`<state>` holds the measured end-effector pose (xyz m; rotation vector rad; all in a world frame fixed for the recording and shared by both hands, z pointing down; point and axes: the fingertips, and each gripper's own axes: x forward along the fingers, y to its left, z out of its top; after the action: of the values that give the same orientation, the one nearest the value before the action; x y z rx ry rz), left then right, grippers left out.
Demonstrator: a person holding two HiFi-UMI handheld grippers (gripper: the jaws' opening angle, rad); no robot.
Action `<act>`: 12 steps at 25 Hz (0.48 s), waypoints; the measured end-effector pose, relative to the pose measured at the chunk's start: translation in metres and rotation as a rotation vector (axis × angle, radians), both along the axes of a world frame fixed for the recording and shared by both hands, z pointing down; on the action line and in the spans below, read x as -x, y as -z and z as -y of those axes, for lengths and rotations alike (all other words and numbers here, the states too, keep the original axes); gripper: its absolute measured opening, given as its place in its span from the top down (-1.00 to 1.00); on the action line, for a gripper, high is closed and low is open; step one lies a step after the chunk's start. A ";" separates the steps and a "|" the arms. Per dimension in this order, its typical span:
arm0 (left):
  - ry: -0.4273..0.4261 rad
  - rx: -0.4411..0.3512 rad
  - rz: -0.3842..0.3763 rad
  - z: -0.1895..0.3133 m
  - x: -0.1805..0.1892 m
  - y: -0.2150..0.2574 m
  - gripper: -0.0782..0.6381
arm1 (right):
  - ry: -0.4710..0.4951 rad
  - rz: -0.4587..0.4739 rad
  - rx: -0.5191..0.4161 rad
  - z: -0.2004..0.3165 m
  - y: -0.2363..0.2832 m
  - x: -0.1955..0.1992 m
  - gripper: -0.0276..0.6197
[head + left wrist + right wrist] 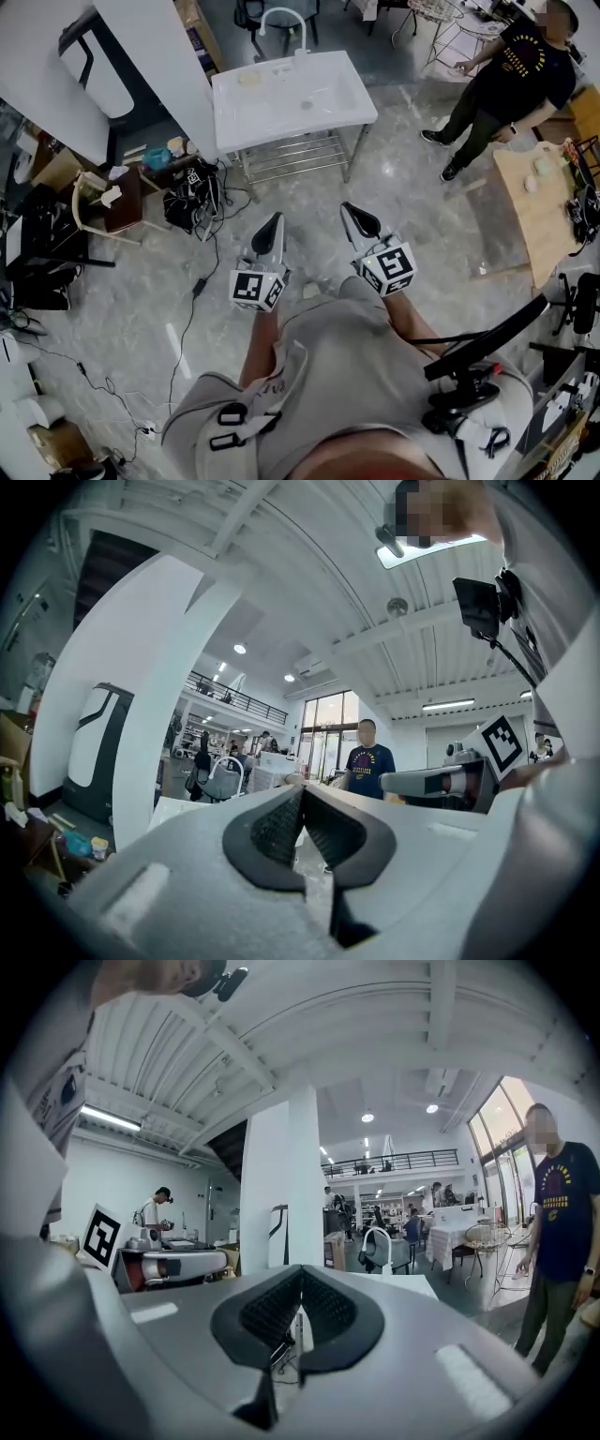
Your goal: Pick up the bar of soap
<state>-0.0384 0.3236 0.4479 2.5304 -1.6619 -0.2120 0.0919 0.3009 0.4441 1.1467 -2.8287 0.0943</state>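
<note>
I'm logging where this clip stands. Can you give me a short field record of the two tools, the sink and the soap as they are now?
left tool: shut, empty, over the floor
right tool: shut, empty, beside the left one
sink: white, on a metal stand, ahead of both tools
soap: pale lump on the sink's far left ledge, untouched
bystander: standing to the right of the sink in the head view
</note>
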 end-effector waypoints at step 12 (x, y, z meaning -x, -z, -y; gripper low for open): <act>0.013 0.007 0.003 0.061 0.022 -0.003 0.81 | -0.025 0.022 0.008 0.074 -0.003 0.014 0.91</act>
<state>-0.0607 0.2624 0.4510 2.5164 -1.6778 -0.2036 0.0781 0.2272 0.4475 1.1875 -2.8304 0.1202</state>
